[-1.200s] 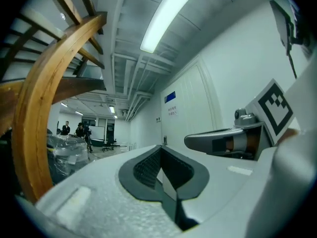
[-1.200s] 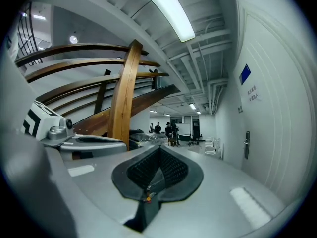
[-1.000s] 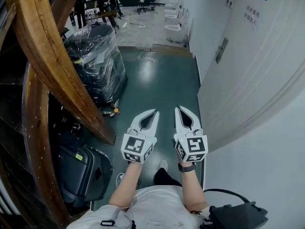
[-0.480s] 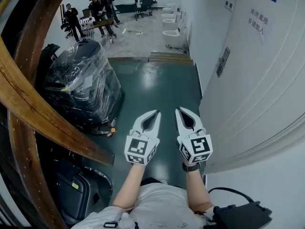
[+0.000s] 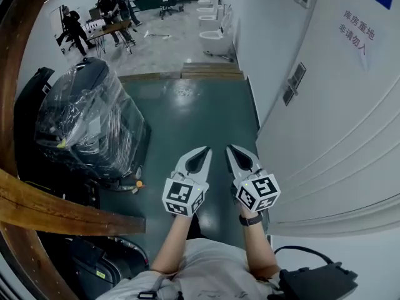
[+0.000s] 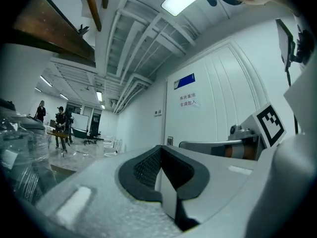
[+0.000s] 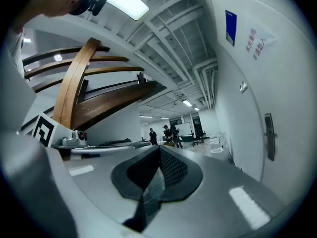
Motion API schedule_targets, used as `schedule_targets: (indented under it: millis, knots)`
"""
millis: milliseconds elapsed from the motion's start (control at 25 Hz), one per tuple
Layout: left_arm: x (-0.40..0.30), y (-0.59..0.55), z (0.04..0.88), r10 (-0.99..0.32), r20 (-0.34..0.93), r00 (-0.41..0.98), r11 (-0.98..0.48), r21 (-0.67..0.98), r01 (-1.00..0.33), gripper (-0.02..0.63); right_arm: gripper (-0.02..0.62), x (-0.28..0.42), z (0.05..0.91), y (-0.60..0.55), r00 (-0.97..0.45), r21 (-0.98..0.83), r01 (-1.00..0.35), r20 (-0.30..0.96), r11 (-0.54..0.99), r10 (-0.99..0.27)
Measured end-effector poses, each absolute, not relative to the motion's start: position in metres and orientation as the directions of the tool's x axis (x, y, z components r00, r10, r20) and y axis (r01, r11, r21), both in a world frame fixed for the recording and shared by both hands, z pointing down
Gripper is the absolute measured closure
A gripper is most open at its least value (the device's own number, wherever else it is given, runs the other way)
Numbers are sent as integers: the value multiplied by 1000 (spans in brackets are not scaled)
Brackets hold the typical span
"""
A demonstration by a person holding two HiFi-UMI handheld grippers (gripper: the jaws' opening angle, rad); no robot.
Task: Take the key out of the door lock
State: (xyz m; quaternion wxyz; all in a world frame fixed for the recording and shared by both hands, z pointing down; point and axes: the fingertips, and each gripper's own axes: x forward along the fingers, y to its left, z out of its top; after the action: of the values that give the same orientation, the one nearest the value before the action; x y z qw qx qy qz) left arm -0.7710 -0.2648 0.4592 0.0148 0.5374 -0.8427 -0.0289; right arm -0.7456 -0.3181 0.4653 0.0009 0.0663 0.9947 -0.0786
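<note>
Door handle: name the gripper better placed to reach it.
Right. The right gripper hangs nearer the door, and the door handle shows ahead in its view. The left gripper sits farther off. Both are shut, empty.

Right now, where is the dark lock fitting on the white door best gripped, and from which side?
The lock fitting lies flat and upright on the door, ahead and right of the shut right hand-held gripper. Only a part sticking out offers a grip; a key is too small to make out. Probably come square at the door face from the corridor side, jaws opened first.
</note>
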Motion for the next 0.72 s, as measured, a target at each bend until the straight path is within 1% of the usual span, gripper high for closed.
schedule_targets:
  millis: [80, 160, 200, 280, 320, 360, 400, 480, 560, 720]
  knots:
    - [-808, -280, 455, -918, -14, -396, 394, 64, -917, 606, 589, -786, 469, -331, -992, -209, 126, -3, 970, 128]
    - [-848, -293, 440, -926, -25, -377, 376, 58, -925, 606, 589, -831, 455, -344, -990, -291, 138, -44, 947, 131]
    - [-869, -298, 430, -928, -33, -370, 368, 47, -929, 606, 589, -854, 443, -349, -985, -366, 167, -98, 915, 141]
    - [-911, -305, 409, -931, -56, -361, 361, 13, -932, 606, 589, -897, 418, -357, -959, -531, 259, -238, 807, 151]
    - [-932, -306, 401, -929, -71, -364, 365, 1, -931, 606, 589, -917, 411, -361, -949, -572, 287, -281, 768, 146]
    - [-953, -306, 397, -925, -84, -371, 372, -3, -928, 606, 589, -936, 410, -363, -947, -571, 287, -288, 769, 140]
    - [-974, -305, 397, -920, -91, -382, 383, 2, -924, 606, 589, -953, 415, -364, -955, -534, 261, -262, 804, 136]
    - [-1014, -302, 409, -907, -81, -414, 413, 35, -910, 606, 589, -982, 433, -364, -977, -431, 193, -172, 882, 130]
    - [-1046, -304, 426, -899, -47, -436, 431, 81, -898, 606, 589, -1005, 445, -368, -986, -389, 162, -107, 907, 130]
    - [-1091, -326, 445, -901, -8, -434, 431, 107, -896, 606, 589, -1042, 447, -395, -992, -358, 118, -80, 926, 96]
